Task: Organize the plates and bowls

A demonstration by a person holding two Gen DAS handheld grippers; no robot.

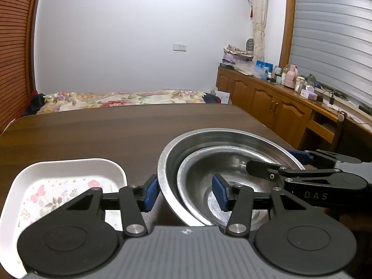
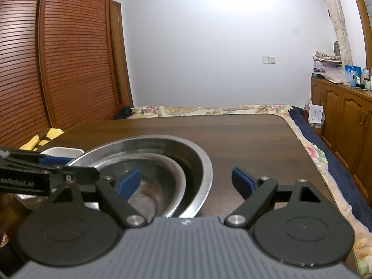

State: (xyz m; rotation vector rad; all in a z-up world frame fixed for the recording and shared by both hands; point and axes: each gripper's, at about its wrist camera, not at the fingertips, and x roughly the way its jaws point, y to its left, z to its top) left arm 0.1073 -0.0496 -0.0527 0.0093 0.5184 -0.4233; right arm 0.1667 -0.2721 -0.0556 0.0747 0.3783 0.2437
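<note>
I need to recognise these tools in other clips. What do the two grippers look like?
Both match: the left gripper and right gripper have black linkage arms, silver pivot screws, round black discs, a ribbed grey body and blue finger pads. Pale lettering marks their sides. No cables or sleeves show.

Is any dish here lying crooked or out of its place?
Yes. The smaller steel bowl lies tilted and off-centre inside the larger steel bowl, pushed toward one side. The floral tray sits flat.

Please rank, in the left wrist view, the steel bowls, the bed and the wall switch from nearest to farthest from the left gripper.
From the left gripper:
1. Steel bowls, nested, rim between the open jaws.
2. Bed, beyond the table's far edge.
3. Wall switch, on the back wall.
</note>
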